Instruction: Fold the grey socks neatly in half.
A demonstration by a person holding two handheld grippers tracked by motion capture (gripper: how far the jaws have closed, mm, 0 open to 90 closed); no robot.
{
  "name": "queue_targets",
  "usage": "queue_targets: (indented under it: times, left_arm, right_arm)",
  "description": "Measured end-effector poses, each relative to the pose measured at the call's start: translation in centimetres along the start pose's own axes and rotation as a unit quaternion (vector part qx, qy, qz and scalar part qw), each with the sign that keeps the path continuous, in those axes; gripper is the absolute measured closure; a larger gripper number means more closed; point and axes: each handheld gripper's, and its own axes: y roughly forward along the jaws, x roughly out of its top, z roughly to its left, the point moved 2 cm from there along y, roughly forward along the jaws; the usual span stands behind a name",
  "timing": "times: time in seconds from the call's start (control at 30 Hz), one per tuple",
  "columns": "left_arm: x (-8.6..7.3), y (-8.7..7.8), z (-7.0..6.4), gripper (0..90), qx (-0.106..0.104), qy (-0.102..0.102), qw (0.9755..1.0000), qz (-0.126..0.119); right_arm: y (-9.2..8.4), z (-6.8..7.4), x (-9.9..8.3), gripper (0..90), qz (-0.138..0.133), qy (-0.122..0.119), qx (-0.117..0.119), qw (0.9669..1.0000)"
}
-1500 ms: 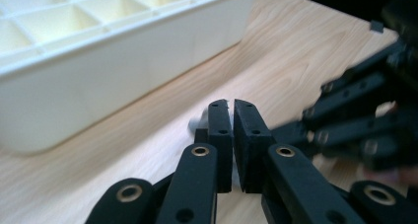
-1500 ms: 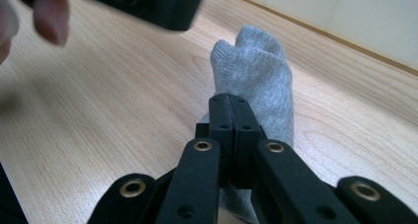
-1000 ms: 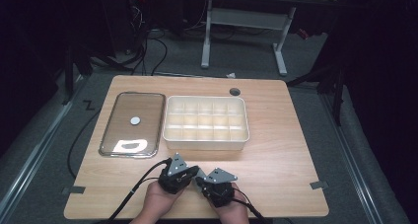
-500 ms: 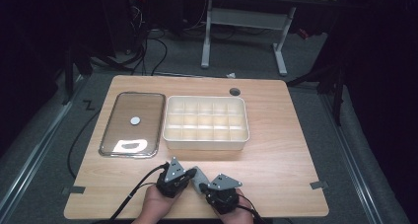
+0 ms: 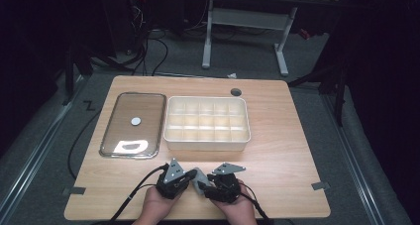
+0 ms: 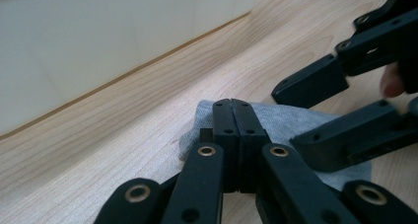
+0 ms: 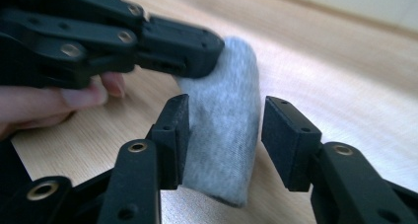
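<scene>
Right gripper view shows the grey cloth (image 7: 224, 120) near the desk's (image 5: 292, 150) front edge, pinched by the left gripper (image 6: 231, 116); the right gripper (image 7: 224, 145), jaws just opened, straddles it, apparently untouched. Close squarely mid-fold before pulling.

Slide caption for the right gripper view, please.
Right gripper, jaws just opened, straddles a grey cloth that the left gripper pinches.

A small grey cloth (image 7: 224, 120), soft and folded into a thick pad, lies on the wooden table (image 5: 287, 150) near its front edge, one end lifted.
</scene>
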Motion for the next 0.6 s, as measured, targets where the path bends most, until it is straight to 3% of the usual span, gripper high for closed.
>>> queue_targets:
  times: [0.1,0.23,0.4,0.5,0.53,0.6]
  left_arm:
    - [-0.1,-0.2,0.1,88.7,0.000,0.000,1.0000,0.000]
    - [-0.2,-0.9,0.4,85.7,0.002,-0.001,1.0000,0.005]
    - [0.0,-3.2,0.6,77.0,0.009,0.007,0.9999,0.002]
    - [-0.3,-5.3,1.2,68.1,0.028,0.014,0.9995,0.004]
    - [-0.8,-6.4,1.7,64.6,0.043,0.013,0.9990,0.002]
    - [-1.2,-6.8,2.0,61.6,0.052,0.011,0.9986,0.002]
  right_arm:
    - [0.3,-0.3,0.0,53.1,0.012,0.017,0.016,0.9997]
    - [0.5,-0.2,0.3,53.9,0.023,0.012,0.025,0.9994]
    - [0.6,0.4,0.9,60.0,0.044,-0.015,0.025,0.9986]
    - [0.7,0.7,1.1,61.2,0.059,-0.036,0.023,0.9974]
    - [0.8,0.9,1.3,61.5,0.068,-0.046,0.022,0.9964]
    - [0.9,1.0,1.3,61.5,0.071,-0.049,0.023,0.9960]
